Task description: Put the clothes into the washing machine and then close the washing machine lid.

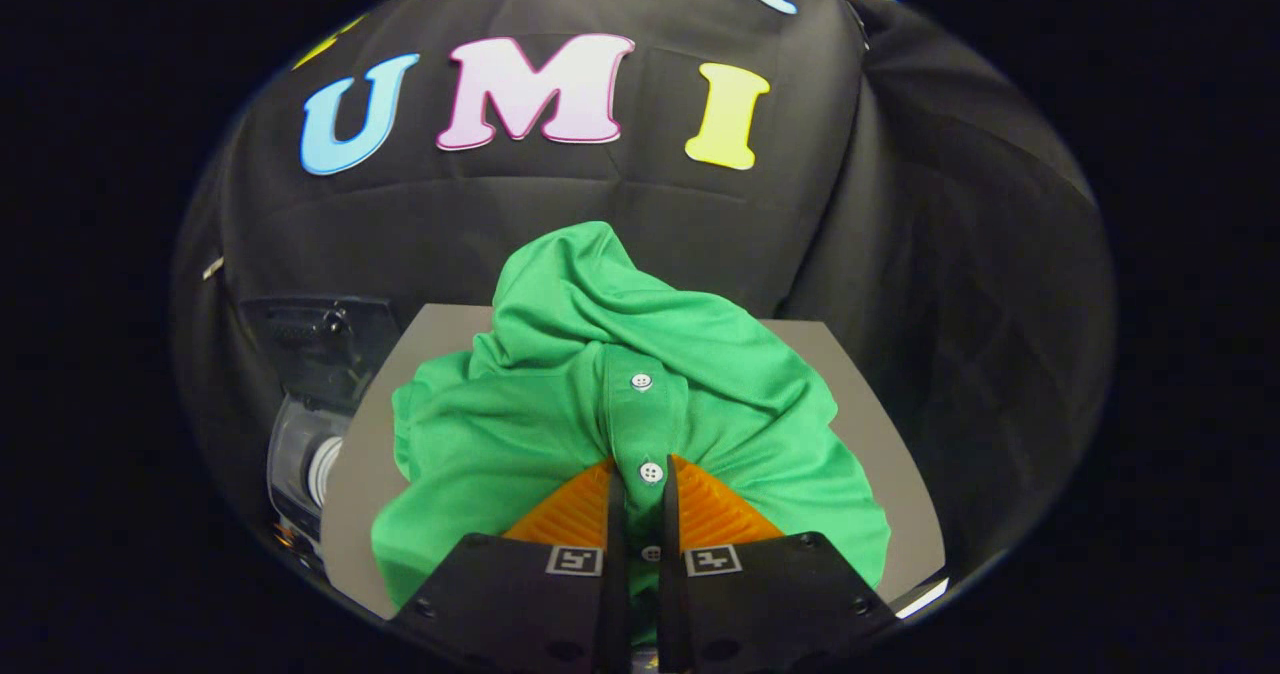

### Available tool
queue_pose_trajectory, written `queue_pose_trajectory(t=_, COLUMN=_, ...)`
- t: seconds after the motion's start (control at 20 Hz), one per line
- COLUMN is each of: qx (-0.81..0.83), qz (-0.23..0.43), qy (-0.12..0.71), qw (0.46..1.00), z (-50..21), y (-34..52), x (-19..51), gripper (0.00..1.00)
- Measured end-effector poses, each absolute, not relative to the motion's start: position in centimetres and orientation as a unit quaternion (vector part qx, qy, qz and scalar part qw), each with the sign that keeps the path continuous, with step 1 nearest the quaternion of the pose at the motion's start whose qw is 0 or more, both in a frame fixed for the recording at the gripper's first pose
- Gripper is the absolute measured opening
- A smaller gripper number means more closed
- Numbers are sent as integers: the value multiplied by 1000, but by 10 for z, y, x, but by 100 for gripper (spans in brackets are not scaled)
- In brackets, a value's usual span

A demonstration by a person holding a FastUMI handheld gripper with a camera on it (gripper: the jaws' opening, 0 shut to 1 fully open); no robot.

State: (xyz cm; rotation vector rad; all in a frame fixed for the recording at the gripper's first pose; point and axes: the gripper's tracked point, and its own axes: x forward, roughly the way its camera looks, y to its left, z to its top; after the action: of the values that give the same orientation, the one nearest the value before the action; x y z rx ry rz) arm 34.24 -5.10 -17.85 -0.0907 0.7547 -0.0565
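Gripper (640, 494): fingers drawn nearly together, pinching the buttoned placket of the crumpled green polo shirt (600, 374).
Shirt: gathered between the fingers and heaped just ahead of them, spread over the flat grey tabletop (880, 424).
Washing machine (305, 394): dark-topped, translucent-bodied appliance seen beside the tabletop, apart from the shirt; its contents cannot be told.

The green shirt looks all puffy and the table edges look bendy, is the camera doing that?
Yes: in the gripper view the fisheye lens bows the table edges and swells the green shirt; the shirt's buttons stay sharp; the washing machine beside the table sits dim in shadow; the gripper pinches the shirt's button strip.
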Motion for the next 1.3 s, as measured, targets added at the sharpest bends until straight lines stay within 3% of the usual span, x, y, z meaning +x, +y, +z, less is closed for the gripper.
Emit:
queue_pose_trajectory(t=0.05, qx=-19, qz=-29, qy=358, qw=933, z=-165, y=-48, x=344, gripper=8)
queue_pose_trajectory(t=0.35, qx=51, qz=33, qy=283, qw=957, z=-52, y=-13, x=327, gripper=7)
queue_pose_trajectory(t=0.65, qx=59, qz=118, qy=248, qw=960, z=9, y=75, x=304, gripper=7)
queue_pose_trajectory(t=1.3, qx=60, qz=244, qy=277, qw=928, z=-40, y=275, x=274, gripper=7)
